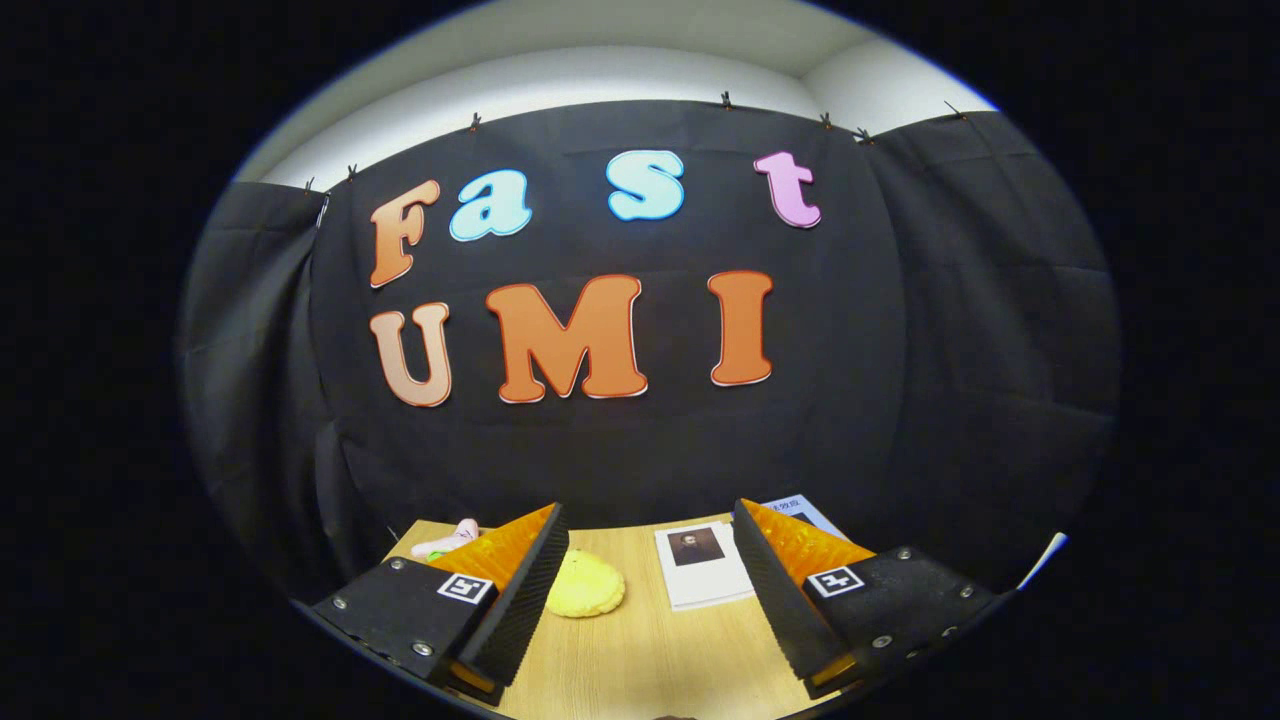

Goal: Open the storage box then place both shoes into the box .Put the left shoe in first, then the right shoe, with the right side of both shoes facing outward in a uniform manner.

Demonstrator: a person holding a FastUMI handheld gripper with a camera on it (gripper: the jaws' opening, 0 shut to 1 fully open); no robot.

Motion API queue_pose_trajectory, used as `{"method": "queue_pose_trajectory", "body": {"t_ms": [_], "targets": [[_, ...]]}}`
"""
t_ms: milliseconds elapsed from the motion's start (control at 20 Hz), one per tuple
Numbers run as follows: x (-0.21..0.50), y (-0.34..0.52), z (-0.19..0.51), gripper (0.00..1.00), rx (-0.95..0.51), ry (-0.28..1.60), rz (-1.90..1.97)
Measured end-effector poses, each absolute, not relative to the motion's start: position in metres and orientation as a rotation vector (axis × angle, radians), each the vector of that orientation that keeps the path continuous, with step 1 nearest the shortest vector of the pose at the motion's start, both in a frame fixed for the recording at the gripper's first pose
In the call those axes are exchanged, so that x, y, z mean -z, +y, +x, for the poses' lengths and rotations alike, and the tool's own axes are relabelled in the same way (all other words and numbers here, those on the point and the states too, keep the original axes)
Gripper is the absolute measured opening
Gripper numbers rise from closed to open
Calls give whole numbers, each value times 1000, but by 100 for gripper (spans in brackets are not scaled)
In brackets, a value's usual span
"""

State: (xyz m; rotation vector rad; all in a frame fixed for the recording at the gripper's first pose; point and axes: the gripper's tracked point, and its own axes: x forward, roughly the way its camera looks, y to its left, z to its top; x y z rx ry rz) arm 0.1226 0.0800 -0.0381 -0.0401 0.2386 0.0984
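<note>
The tool [650,545] stands wide, its two fingers spread well apart with nothing between them but bare wood. Each finger carries one small square marker on its block.

Much of the counter [640,650] is hidden: the fingers cover its left and right parts, so a pale wooden strip between them and a little of its far edge are all that show. On that strip lies one yellow soft thing [585,587], rounded and flat, just beside the left finger, which covers part of it; what it is cannot be told. One white booklet [703,565] with a small dark portrait on its cover lies near the right finger, which cuts off its right side. Beyond that finger's tip peeps the corner of one more printed sheet [800,510], too small to make out. Past the left finger a pink thing [452,541] lies at the counter's far edge, mostly hidden, with a bit of green under it.

The storage box and shoes cannot be located here. Black cloth hangs behind the counter.
</note>
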Motion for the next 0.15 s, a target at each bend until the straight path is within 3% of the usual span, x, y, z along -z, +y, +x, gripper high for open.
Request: {"method": "queue_pose_trajectory", "body": {"t_ms": [150], "targets": [[47,76,121,98,-91,253,-57]]}}
